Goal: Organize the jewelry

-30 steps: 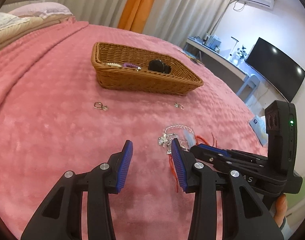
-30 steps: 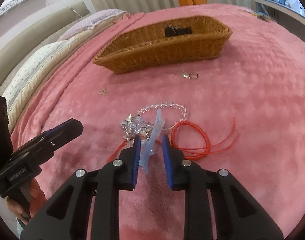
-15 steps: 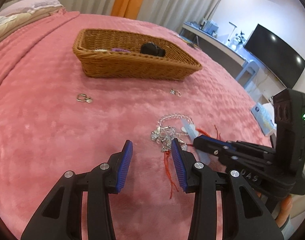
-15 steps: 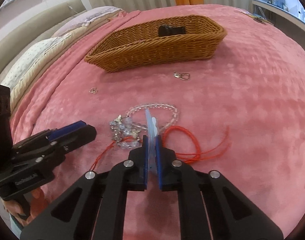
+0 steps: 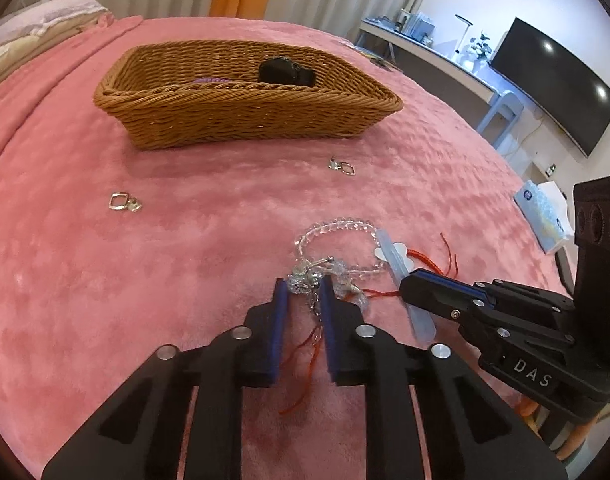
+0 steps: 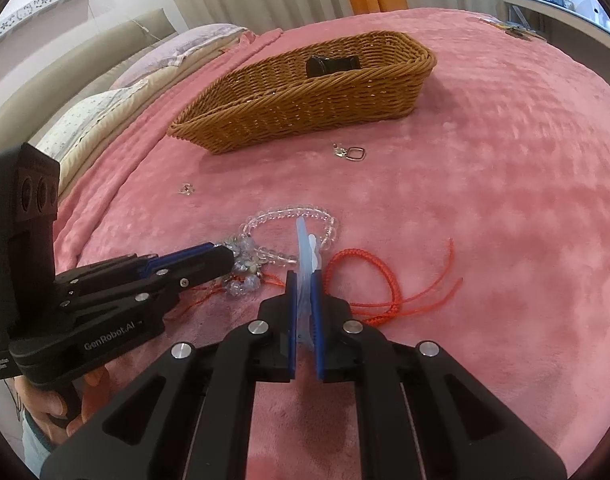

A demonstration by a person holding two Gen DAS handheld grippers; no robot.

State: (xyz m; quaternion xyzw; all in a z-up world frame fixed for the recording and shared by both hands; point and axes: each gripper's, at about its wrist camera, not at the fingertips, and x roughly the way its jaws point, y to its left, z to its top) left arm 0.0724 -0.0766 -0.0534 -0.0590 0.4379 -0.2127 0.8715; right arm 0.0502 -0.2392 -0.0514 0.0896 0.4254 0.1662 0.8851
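- The right gripper (image 6: 304,280), whose fingers stood apart around a pale blue hair clip (image 6: 306,254) a second ago, is now clamped on it, the clip standing on edge between the blue pads just above the pink bedspread (image 6: 485,200).
- The left gripper (image 5: 304,286) has slid in over the tangle beside it; its fingers are closing, now narrow, with the silver charm cluster (image 5: 305,278) between the tips, though a firm pinch cannot be confirmed.
- The clear bead bracelet (image 5: 337,226) and red cord (image 6: 369,284) lie under and beside both tools.
- Two earrings (image 5: 123,202) (image 5: 342,166) lie loose on the bed, short of the wicker basket (image 5: 241,120), which already holds a dark item (image 5: 283,72).
- Judged from this, the clip looks ready to lift; the entangled strands may drag along.
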